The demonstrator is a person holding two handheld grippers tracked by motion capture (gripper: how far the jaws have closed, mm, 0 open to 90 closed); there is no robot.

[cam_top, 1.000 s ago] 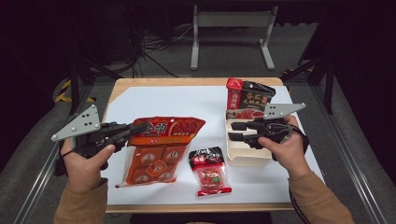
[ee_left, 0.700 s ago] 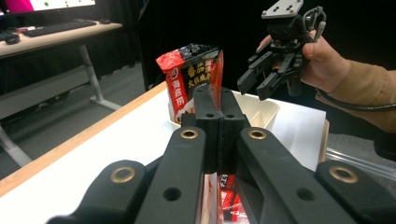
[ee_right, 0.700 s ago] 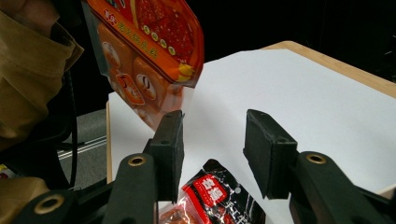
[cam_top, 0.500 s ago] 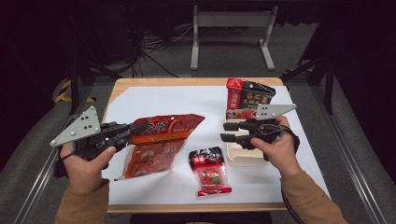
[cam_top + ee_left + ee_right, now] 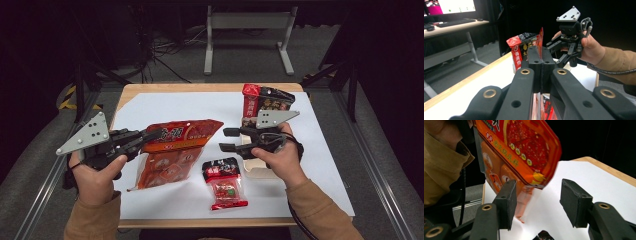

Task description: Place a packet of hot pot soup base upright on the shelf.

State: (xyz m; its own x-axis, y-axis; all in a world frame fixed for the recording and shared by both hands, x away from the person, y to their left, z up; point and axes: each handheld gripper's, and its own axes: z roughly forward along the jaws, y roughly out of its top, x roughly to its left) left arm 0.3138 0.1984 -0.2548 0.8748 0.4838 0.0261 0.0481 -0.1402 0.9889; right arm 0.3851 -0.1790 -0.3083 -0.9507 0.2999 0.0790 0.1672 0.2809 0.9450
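Left gripper (image 5: 150, 136) clamps the orange packet (image 5: 175, 150) by its edge, lifting it off the white sheet (image 5: 165, 107); right gripper (image 5: 225, 140), beside the packet, gapes wide.

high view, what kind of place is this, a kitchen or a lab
Probably a lab or recording studio, not a kitchen: a table under a white sheet in a dark room, cables on the grey floor, and a desk with a monitor and keyboard behind.

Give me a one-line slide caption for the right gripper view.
Open right gripper faces the orange snack bag held above the white table sheet.
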